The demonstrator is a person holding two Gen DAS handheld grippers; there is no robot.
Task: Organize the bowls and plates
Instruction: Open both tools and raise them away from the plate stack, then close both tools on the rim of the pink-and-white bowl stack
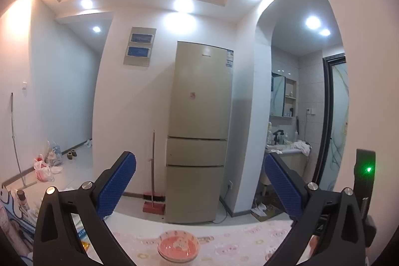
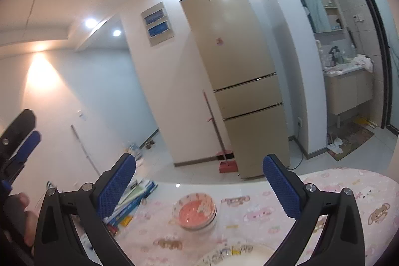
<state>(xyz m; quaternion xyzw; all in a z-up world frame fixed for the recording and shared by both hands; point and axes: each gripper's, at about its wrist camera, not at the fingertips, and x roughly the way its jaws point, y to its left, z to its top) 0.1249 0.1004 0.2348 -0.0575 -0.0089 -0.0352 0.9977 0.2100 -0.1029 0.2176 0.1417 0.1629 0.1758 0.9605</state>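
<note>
Near the table's (image 2: 349,193) far edge sits the pink bowl (image 2: 195,212), while only the right wrist view shows a white plate (image 2: 237,253) at its near edge, and both the left gripper (image 1: 199,181) and right gripper (image 2: 199,181) hover above, spread wide and empty.

I count one stack of clear glass bowls with a pink patterned inside (image 2: 195,212) on the pink cartoon-print tablecloth (image 2: 349,193) (how many bowls are nested there I cannot tell), and one white plate with a printed rim (image 2: 237,254) at the near edge. One tall beige three-door fridge (image 2: 239,76), one red dustpan with its broom (image 2: 225,165). My two black claws with blue pads: left gripper (image 1: 199,185), right gripper (image 2: 199,182).
</note>
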